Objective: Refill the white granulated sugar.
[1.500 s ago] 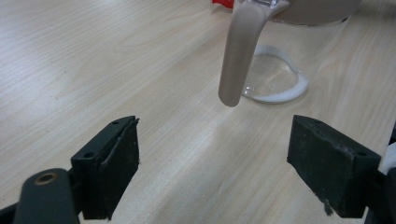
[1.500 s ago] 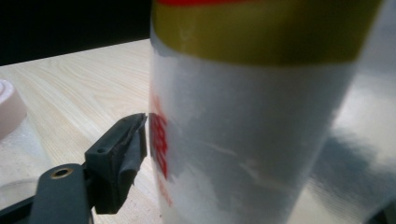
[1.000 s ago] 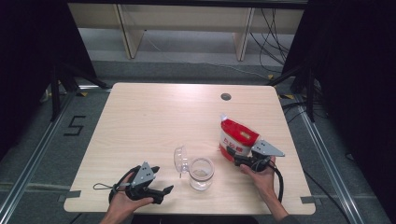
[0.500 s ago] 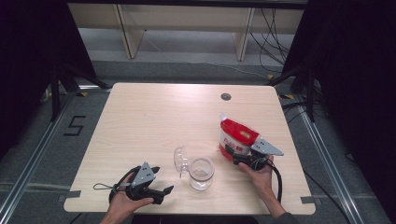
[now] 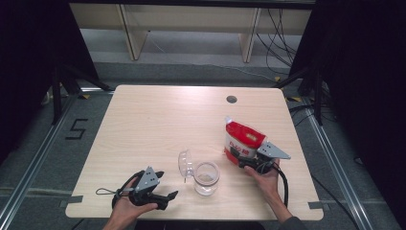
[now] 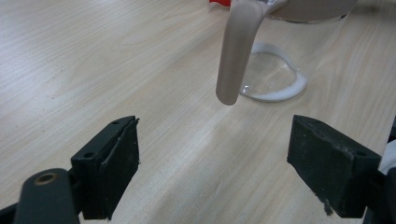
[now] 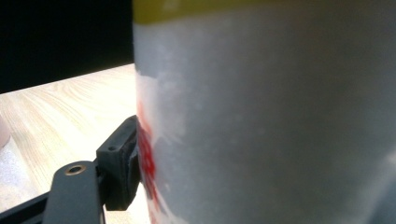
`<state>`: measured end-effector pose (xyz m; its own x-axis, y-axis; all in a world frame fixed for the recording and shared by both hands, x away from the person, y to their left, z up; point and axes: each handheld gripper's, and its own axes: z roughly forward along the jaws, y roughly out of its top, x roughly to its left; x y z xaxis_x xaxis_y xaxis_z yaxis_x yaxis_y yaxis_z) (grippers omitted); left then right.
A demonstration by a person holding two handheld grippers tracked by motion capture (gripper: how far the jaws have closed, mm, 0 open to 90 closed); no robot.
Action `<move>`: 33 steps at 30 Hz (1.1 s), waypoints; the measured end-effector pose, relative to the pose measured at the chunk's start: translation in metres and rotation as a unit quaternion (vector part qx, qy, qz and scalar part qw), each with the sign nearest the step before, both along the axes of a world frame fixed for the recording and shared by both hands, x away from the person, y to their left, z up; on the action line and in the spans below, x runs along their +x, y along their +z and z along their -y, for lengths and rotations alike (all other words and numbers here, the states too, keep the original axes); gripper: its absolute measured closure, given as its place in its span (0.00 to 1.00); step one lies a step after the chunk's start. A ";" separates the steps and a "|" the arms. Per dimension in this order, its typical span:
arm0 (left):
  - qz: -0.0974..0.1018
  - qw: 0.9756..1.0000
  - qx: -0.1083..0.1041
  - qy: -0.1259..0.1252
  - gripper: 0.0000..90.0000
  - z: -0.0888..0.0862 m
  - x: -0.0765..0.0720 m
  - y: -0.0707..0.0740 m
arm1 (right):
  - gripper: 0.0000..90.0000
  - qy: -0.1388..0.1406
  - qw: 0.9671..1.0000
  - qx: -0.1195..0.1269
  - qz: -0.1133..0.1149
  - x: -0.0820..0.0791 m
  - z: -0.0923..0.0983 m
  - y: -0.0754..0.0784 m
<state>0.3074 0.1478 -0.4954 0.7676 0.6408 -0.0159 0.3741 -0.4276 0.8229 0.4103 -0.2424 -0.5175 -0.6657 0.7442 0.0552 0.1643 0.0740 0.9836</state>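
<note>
A red and white bag (image 5: 242, 139) stands upright at the table's right. My right gripper (image 5: 241, 160) is at its base, and its jaws have just been closing a little with the bag between them. In the right gripper view one pad (image 7: 122, 161) presses the bag (image 7: 280, 116), which hides the other pad. A clear glass jar (image 5: 207, 178) stands near the front middle, its hinged lid (image 5: 184, 164) swung open to the left. My left gripper (image 5: 165, 186) rests open at the front left, pointing at the jar (image 6: 303, 37), with nothing between its jaws.
The wooden table (image 5: 158, 120) has a round cable hole (image 5: 231, 99) near its far edge. Black curtains hang on both sides, and a low shelf and cables lie on the floor beyond the table.
</note>
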 end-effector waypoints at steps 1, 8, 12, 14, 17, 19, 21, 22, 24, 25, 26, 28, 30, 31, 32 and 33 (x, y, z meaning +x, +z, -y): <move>-0.001 1.000 -0.008 0.001 0.18 0.001 -0.001 0.000 | 0.33 0.004 1.000 0.002 0.001 0.000 0.000 0.000; 0.006 1.000 -0.004 -0.011 0.18 0.000 0.001 0.001 | 0.49 0.017 1.000 -0.014 -0.004 -0.004 -0.004 0.002; 0.001 1.000 -0.015 0.001 0.18 0.001 -0.001 0.000 | 0.50 0.012 1.000 -0.022 0.017 -0.002 -0.004 0.003; 0.003 1.000 -0.019 0.001 0.18 0.001 -0.001 0.000 | 0.51 0.011 1.000 -0.018 -0.013 -0.007 -0.005 0.005; -0.001 1.000 -0.005 -0.006 0.18 -0.001 0.000 0.002 | 0.52 0.009 1.000 -0.018 -0.002 -0.008 -0.006 0.007; 0.000 1.000 -0.002 -0.005 0.18 -0.001 0.000 0.002 | 0.52 0.017 0.999 -0.035 -0.015 -0.010 -0.004 0.009; 0.004 1.000 -0.010 -0.003 0.18 -0.001 0.000 0.001 | 0.52 0.020 0.999 -0.041 0.013 -0.009 -0.005 0.010; 0.008 1.000 -0.007 -0.008 0.18 -0.002 0.001 0.002 | 0.53 0.028 0.999 -0.038 0.009 -0.009 -0.005 0.011; 0.008 1.000 -0.002 -0.013 0.18 -0.002 0.001 0.002 | 0.53 0.041 0.998 -0.044 0.010 -0.011 -0.006 0.012; 0.009 1.000 0.005 -0.012 0.18 -0.003 0.001 0.003 | 0.53 0.037 0.997 -0.054 0.030 -0.010 -0.005 0.012; 0.004 1.000 -0.012 -0.008 0.18 -0.002 0.000 0.002 | 0.53 0.034 0.998 -0.051 0.020 -0.013 -0.007 0.013; 0.009 1.000 0.002 -0.009 0.18 -0.003 0.001 0.003 | 0.53 0.040 0.997 -0.062 0.026 -0.014 -0.007 0.014; 0.001 1.000 -0.011 0.000 0.18 -0.002 0.000 0.002 | 0.53 0.034 0.996 -0.072 0.030 -0.016 -0.007 0.016; -0.003 1.000 -0.015 0.001 0.18 -0.002 0.000 0.002 | 0.53 0.033 0.996 -0.081 0.032 -0.017 -0.007 0.016; -0.003 1.000 -0.015 0.001 0.18 -0.002 0.000 0.002 | 0.53 0.041 0.995 -0.081 0.037 -0.016 -0.007 0.017; -0.003 1.000 -0.015 0.001 0.18 -0.002 0.000 0.002 | 0.53 0.030 0.994 -0.094 0.047 -0.017 -0.005 0.018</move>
<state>0.3071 0.1497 -0.4933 0.7662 0.6414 -0.0393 0.3794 -0.4021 0.8333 0.3935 -0.2371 -0.4997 -0.7055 0.6937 -0.1451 0.0621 0.2644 0.9624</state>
